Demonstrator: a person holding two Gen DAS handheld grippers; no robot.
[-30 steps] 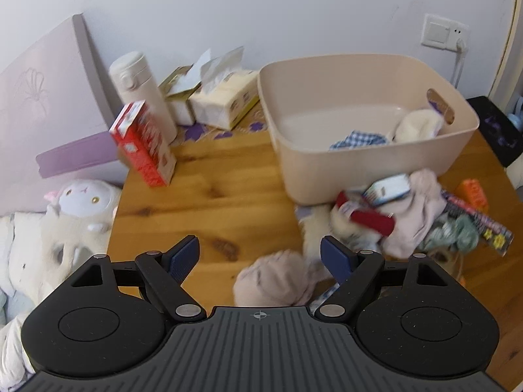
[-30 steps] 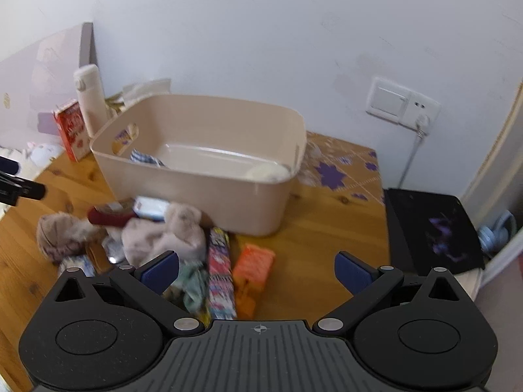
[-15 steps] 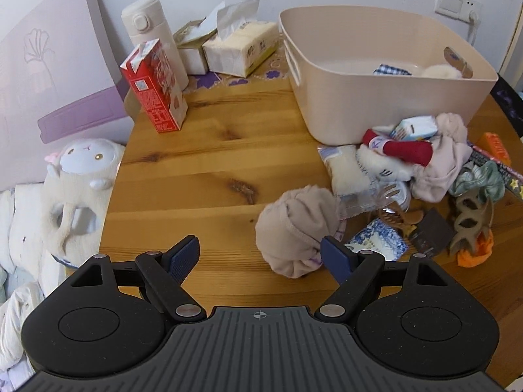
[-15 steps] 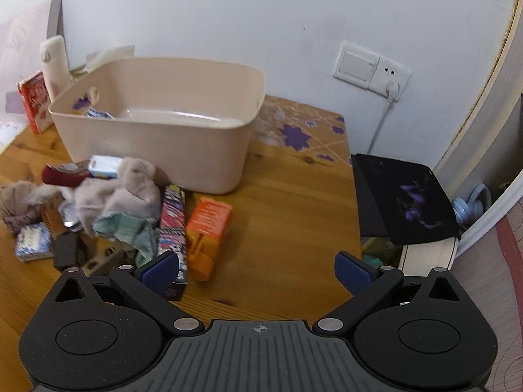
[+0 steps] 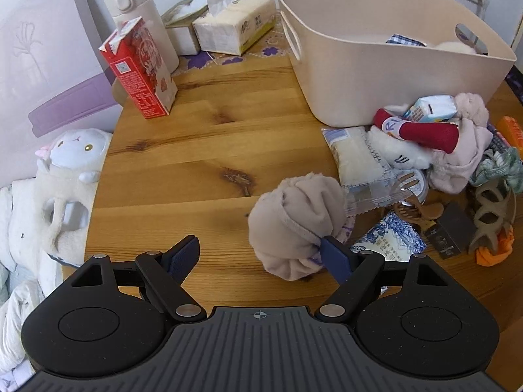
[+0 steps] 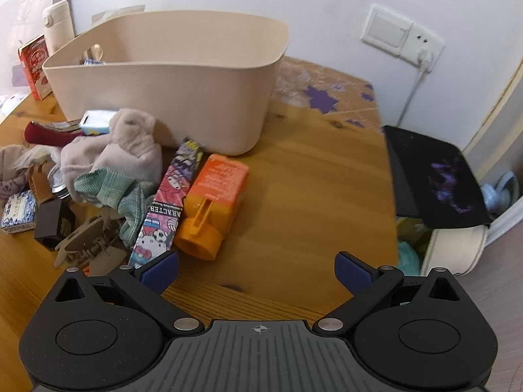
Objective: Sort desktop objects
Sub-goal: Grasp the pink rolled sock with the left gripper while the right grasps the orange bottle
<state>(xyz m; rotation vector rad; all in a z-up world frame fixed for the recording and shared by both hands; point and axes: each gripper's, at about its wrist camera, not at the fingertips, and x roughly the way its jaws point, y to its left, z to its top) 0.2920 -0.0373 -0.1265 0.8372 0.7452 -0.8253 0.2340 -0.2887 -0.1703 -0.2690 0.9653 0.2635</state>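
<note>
The left gripper [image 5: 260, 254] hangs low over the wooden table [image 5: 202, 150] with its jaws spread wide and nothing between them; its right fingertip touches the near edge of a rolled pink sock [image 5: 295, 222], which sits at about 1 o'clock from the gripper. Beyond the sock, toward 2 o'clock, lies the heap to be sorted: a clear snack packet [image 5: 358, 160], a red roll [image 5: 421, 129], a small blue carton [image 5: 431, 109], a brown hair claw [image 5: 490, 215] and a black box [image 5: 449, 230]. The beige bin [image 5: 376, 75] stands at 1 o'clock behind the heap, with a checked cloth [image 5: 403, 40] inside. At 11 o'clock stand a red carton [image 5: 140, 72], a white flask [image 5: 137, 9] and tissue packs [image 5: 233, 27]. The right gripper [image 6: 256, 269] is also wide apart and holds nothing, hovering over bare wood; at its 11 o'clock lie an orange pack [image 6: 212, 202] and, touching it, a cartoon-printed strip [image 6: 170, 202], with a green cloth [image 6: 114, 192] further left.
</note>
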